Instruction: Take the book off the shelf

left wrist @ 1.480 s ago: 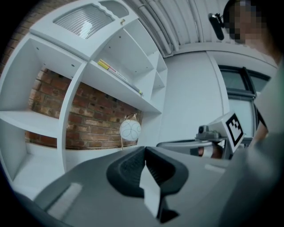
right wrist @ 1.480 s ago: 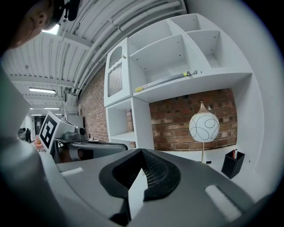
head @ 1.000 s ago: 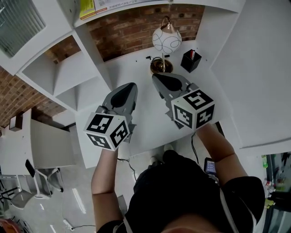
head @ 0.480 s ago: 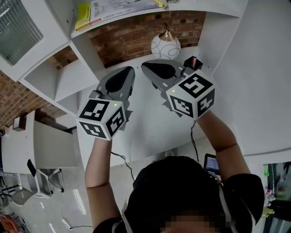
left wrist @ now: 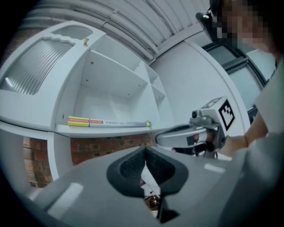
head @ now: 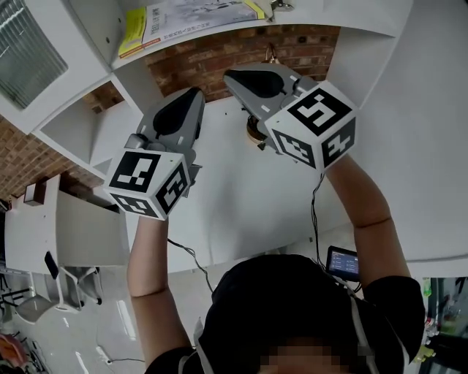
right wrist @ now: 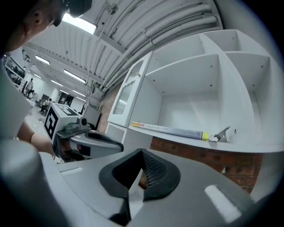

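A thin book (head: 191, 20) with a yellow and red edge lies flat on the white shelf (head: 241, 31) above the brick wall; the book (left wrist: 106, 122) and the book (right wrist: 171, 130) also show in both gripper views. My left gripper (head: 191, 98) is raised below the shelf, shut and empty; my left gripper (left wrist: 145, 156) points up at it. My right gripper (head: 235, 77) is raised beside it, shut and empty, and from its own camera my right gripper (right wrist: 138, 165) shows meeting pads.
A metal clip (right wrist: 222, 134) rests on the shelf right of the book. A brass lamp base (head: 254, 130) stands on the white desk (head: 241, 204) below, half hidden by the right gripper. Open cubbies (head: 88, 124) sit at left. A phone (head: 342, 263) lies low right.
Both grippers have risen from over the desk toward the shelf, and the view has tilted up, bringing the book further into sight. The lamp globe is now hidden behind the right gripper.
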Demonstrator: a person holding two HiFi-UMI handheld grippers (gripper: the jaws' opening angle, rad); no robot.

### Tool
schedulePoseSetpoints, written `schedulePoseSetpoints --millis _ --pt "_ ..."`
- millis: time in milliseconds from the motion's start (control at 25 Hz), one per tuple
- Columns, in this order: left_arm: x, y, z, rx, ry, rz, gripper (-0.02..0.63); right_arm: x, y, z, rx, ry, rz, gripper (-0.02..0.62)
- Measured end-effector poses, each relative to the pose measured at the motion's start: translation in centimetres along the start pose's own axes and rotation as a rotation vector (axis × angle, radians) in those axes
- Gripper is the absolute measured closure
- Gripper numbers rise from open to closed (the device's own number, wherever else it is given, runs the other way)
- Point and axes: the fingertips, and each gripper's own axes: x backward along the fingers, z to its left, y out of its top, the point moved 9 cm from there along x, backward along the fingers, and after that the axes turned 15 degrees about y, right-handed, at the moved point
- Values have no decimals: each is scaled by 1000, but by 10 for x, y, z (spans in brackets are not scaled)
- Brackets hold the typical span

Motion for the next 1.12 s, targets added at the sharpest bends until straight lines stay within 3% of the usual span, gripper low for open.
schedulePoseSetpoints --millis 640,800,1120 --pt "-33 43 27 -60 -8 -32 598 -24 53 -39 176 -33 25 587" --pt "-39 50 31 -59 -29 -11 597 -28 62 -48 186 -15 39 526" --pt "-46 61 37 -20 -78 20 555 -39 81 -63 324 28 154 459"
